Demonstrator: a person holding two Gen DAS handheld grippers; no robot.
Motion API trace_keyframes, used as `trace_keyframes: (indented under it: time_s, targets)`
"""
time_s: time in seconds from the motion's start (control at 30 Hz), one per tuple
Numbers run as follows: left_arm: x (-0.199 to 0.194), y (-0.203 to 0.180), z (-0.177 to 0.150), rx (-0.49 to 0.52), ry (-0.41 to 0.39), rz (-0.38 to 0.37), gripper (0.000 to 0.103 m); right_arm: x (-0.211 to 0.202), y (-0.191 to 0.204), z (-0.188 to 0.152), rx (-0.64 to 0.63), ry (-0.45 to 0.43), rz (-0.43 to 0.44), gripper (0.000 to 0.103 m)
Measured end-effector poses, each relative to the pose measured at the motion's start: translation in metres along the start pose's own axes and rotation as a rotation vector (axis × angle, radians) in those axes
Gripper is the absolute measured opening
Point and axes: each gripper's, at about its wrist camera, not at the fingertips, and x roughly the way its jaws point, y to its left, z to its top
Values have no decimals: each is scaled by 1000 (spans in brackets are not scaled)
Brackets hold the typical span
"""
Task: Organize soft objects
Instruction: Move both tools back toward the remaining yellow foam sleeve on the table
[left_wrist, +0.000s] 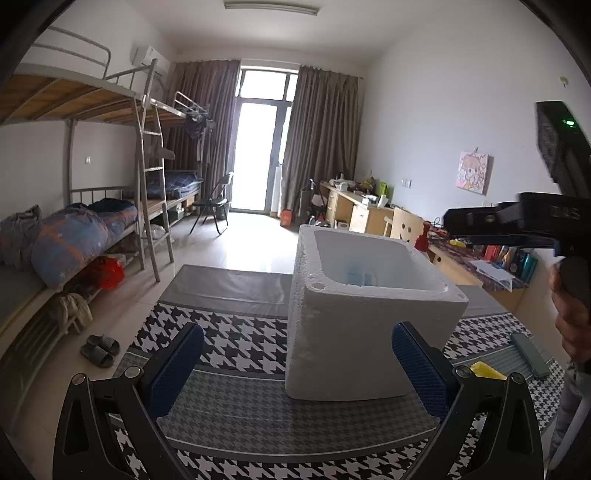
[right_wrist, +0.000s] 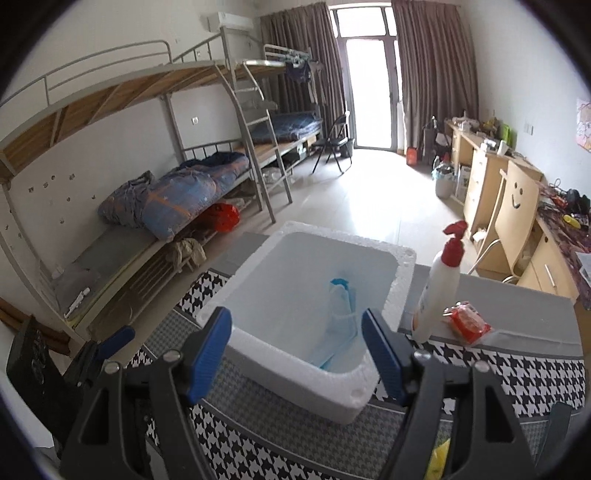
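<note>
I see the white foam box (right_wrist: 306, 314) centred on the houndstooth mat (right_wrist: 517, 373), a blue cloth (right_wrist: 338, 321) lying inside. At its three o'clock stand a spray bottle (right_wrist: 437, 284) and red packet (right_wrist: 468, 320). My right gripper (right_wrist: 295, 354) gapes empty above the near rim; my left gripper (left_wrist: 297, 369) is open too. No readable writing.

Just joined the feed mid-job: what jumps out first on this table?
The white foam box dominates the middle of the houndstooth-patterned table, with a light blue soft item lying inside it. Just right of the box stands a white bottle with a red pump top, a red packet beside it. The right tool hangs open above the box's near edge.
</note>
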Motion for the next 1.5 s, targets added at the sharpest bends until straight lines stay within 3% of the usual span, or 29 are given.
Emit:
trace_keyframes:
  time_s: [0.23, 0.43, 0.83, 1.5]
  targets:
    - [-6, -10, 2, 8, -8, -18, 102, -20, 1, -13, -14, -83, -22, 86]
    - [-16, -18, 4, 6, -33, -18, 102, -34, 0, -24, -33, -150, -49, 96]
    - [-31, -30, 4, 35, -55, -32, 102, -61, -3, -50, -14, -218, -83, 97]
    - [-36, -52, 4, 63, -69, -138, 102, -88, -20, -75, 11, -281, -176, 97]
